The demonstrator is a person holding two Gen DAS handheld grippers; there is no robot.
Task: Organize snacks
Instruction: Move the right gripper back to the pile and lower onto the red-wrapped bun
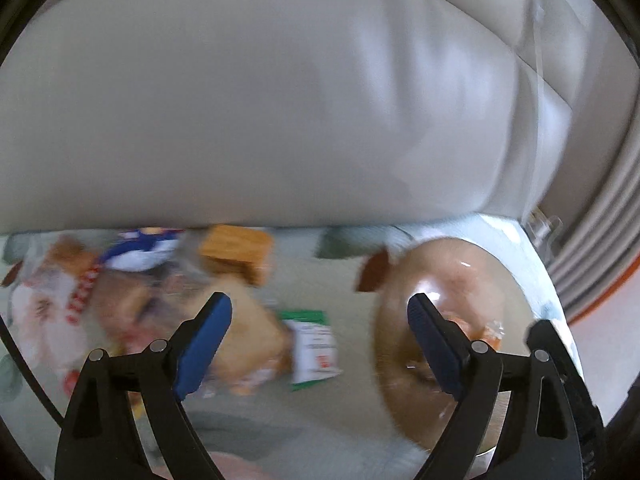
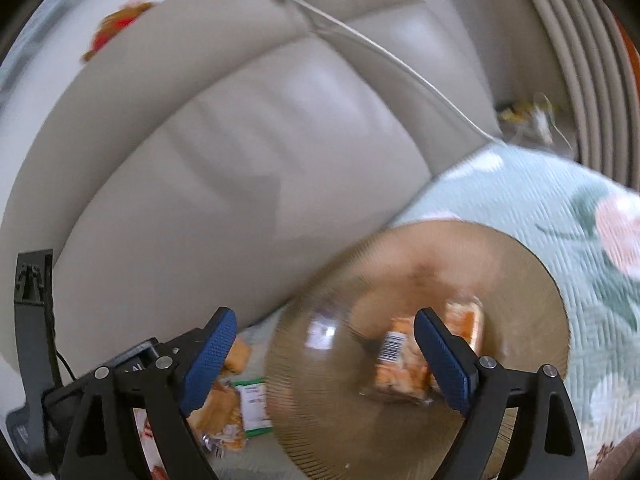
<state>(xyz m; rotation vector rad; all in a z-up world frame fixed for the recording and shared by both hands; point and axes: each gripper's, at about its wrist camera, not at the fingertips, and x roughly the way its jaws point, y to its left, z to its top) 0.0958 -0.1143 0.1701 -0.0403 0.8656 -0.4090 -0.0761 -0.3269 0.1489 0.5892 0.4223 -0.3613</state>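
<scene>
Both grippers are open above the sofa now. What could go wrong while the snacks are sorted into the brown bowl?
1. The brown bowl sits on a soft quilted cover; a push on its rim might tip it.
2. The loose snack packets overlap, so the open left gripper may pinch two together.

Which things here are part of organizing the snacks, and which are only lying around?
Part of the job:
- amber glass bowl
- orange snack packets in the bowl
- green-and-white packet
- wrapped bread snacks
- cracker box

Only lying around:
- beige sofa cushion
- floral cover
- white cable
</scene>
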